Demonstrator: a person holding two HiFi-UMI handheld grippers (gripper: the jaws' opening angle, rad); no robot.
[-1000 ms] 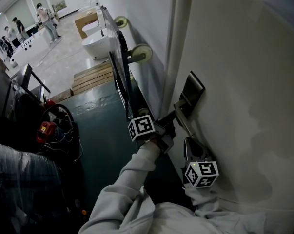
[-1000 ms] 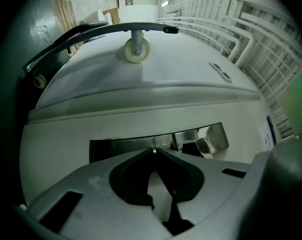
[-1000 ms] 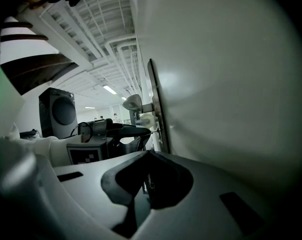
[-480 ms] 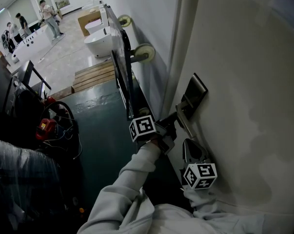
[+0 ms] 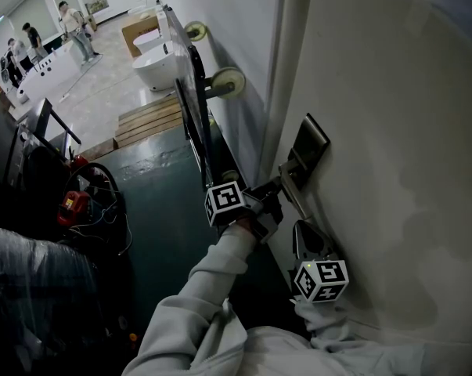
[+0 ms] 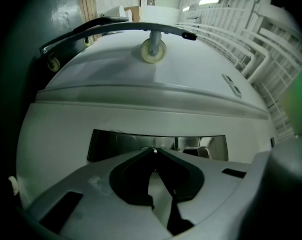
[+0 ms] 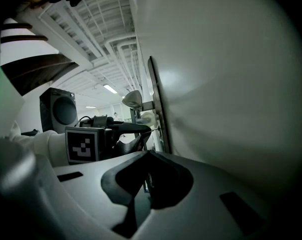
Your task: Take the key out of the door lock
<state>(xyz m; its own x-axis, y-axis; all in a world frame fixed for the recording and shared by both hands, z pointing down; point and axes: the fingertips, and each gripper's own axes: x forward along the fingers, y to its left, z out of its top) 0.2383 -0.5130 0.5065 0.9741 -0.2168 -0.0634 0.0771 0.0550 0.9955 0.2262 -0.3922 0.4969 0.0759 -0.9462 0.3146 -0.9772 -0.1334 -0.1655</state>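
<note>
Along the wall stands a black metal frame [image 5: 190, 108] tipped on its side, two cream caster wheels [image 5: 228, 82] sticking out from it. Past it sits a white ceramic fixture [image 5: 153, 73], probably a toilet or basin, though it is too far away to be sure, with a cardboard box [image 5: 134, 34] behind it. A stack of wooden planks [image 5: 148, 124] lies where the pale floor meets the dark green floor [image 5: 161, 202]. At the left, a red device [image 5: 73, 210] rests among loops of black cable [image 5: 102, 190]. Far off, several people [image 5: 71, 30] stand by a long white desk [image 5: 44, 81]. A dark round-fronted speaker [image 7: 58, 111] shows under strip ceiling lights [image 7: 109, 88].
</note>
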